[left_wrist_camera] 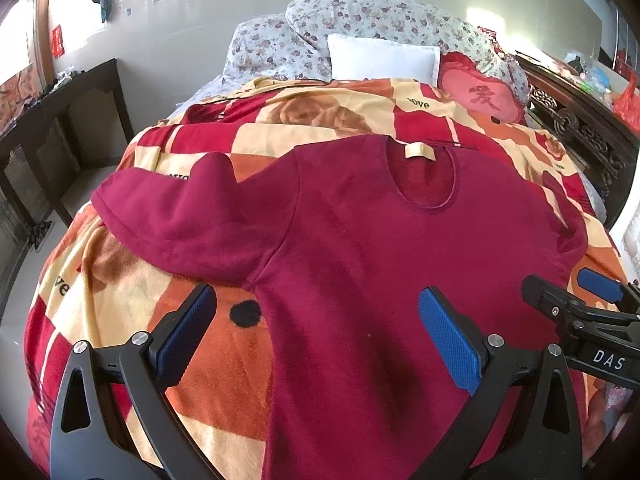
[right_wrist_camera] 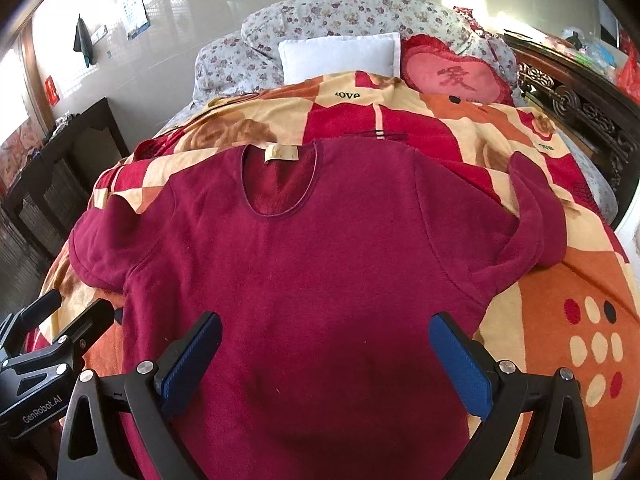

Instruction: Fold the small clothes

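A small dark red long-sleeved top point(left_wrist_camera: 360, 248) lies flat, front up, on a patterned blanket point(left_wrist_camera: 132, 312), neckline and cream label point(left_wrist_camera: 420, 151) toward the pillows. Its left sleeve point(left_wrist_camera: 168, 216) is bent outward. In the right wrist view the top point(right_wrist_camera: 320, 260) fills the middle, its right sleeve point(right_wrist_camera: 536, 224) curled upward. My left gripper point(left_wrist_camera: 316, 332) is open and empty, above the top's left lower body. My right gripper point(right_wrist_camera: 326, 356) is open and empty, above the lower middle of the top. Each gripper shows at the edge of the other's view.
A white pillow point(left_wrist_camera: 384, 60), a red heart cushion point(left_wrist_camera: 480, 92) and a floral quilt point(left_wrist_camera: 360, 16) lie at the head of the bed. A dark carved headboard point(left_wrist_camera: 580, 128) runs along the right. A dark wooden bench point(left_wrist_camera: 60, 120) stands to the left.
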### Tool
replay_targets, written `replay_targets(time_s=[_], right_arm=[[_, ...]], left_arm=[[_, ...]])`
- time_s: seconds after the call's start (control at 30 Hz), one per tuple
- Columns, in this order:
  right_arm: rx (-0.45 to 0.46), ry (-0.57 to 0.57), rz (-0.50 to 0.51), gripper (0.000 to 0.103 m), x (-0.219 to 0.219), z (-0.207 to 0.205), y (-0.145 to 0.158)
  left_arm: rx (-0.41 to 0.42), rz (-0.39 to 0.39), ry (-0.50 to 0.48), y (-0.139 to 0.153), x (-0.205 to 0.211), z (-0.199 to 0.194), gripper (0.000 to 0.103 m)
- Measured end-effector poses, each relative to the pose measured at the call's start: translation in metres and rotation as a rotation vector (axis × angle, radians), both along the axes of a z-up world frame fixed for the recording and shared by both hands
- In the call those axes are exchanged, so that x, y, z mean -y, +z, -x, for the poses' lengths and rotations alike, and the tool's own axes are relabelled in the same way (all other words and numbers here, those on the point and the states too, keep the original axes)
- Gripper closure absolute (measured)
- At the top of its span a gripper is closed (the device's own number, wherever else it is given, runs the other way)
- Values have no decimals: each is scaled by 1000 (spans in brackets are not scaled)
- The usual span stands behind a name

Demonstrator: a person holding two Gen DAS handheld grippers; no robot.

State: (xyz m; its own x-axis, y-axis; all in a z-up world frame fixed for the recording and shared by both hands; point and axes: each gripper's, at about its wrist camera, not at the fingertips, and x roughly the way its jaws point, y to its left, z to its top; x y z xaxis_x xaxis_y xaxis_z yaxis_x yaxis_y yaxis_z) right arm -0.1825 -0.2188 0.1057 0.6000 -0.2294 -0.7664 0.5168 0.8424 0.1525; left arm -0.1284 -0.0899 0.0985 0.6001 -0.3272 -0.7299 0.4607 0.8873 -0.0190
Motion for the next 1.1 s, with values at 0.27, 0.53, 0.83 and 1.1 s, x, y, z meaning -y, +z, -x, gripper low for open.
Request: replay_targets(time_s=[0.27,0.53,0.83,1.1], right_arm=[[-10,7,-5,0,-1,-9,-4],[-18,14,-17,0,-3,-24,-10],[-37,30,-24,1,-7,-35,-17],[-42,30,-29,0,-8,-40,-19]], left_arm=[[-17,5,20,-6,-5,-10,1],[-29,7,34,-10,-8,-20,1],[-44,10,51,-16,-11,-28,1],[-52,7,54,-18,-13,-32,1]])
